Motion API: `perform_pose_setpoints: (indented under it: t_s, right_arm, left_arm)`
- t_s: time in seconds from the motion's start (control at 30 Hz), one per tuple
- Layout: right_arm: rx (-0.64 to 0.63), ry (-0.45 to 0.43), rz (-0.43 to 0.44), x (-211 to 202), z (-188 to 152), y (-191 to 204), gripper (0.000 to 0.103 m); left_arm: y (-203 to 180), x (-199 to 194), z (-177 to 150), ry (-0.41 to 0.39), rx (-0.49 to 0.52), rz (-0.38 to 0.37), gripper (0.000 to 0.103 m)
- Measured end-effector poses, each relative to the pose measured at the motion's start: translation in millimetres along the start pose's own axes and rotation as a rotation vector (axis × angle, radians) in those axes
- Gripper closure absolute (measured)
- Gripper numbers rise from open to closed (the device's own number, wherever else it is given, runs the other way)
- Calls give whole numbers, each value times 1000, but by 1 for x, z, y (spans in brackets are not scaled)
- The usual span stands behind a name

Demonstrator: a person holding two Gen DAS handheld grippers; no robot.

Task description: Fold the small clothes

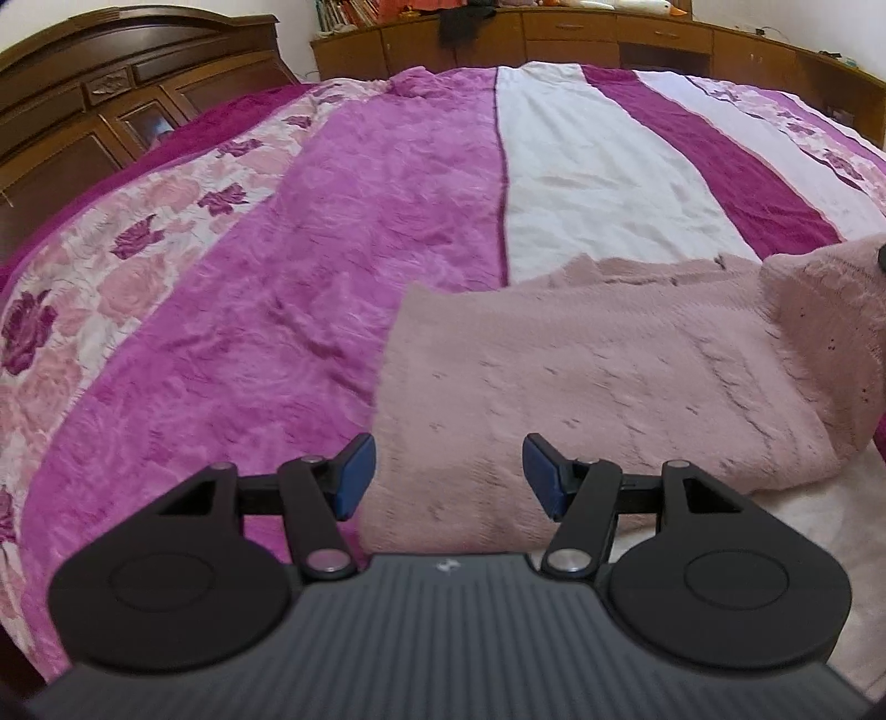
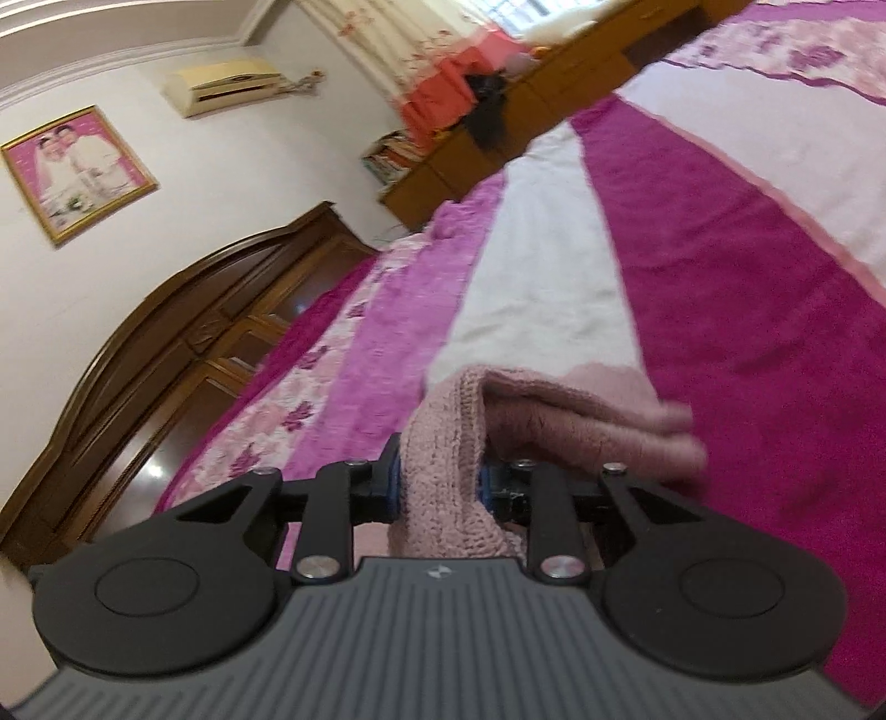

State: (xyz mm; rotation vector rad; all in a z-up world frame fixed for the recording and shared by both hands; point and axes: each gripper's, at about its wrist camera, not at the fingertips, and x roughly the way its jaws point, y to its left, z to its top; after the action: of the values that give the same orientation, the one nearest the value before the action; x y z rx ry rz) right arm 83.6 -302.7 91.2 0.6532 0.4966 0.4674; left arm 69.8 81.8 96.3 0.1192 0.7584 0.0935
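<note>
A small pink knitted garment (image 1: 598, 382) lies spread on the bed. My left gripper (image 1: 448, 476) is open with blue pads, and hovers over the garment's near left part without holding it. The garment's right side is lifted up into a fold (image 1: 825, 310). My right gripper (image 2: 437, 482) is shut on that lifted pink knit edge (image 2: 443, 454), which drapes between its fingers and hides the pads. The rest of the garment (image 2: 581, 410) hangs and trails away in the right wrist view.
The bed cover (image 1: 310, 266) has magenta, white and rose-patterned stripes. A dark wooden headboard (image 1: 83, 111) stands at the left. Wooden cabinets (image 1: 554, 39) run along the far side. The wall carries a framed photo (image 2: 72, 171) and an air conditioner (image 2: 227, 83).
</note>
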Motion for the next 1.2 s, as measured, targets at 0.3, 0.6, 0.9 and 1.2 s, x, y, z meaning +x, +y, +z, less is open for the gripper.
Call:
perform_pose_setpoints:
  t_s: [0.3,0.6,0.9,1.2]
  right_arm:
    - [-36,8,76,21,6,56,76]
    - [-55,34,144,52,2,111,76]
    - [-123,155,133,126,-44,165,76]
    - [-255,321,59,201,-128,186,76]
  left_arm:
    - [36,-3,10,-24,-12,43,42]
    - [57,-6,18,-52,21,68,42]
    - [89,-8,14,-63,-4,91,42]
    - [113,2,1,-43,-29,102,42]
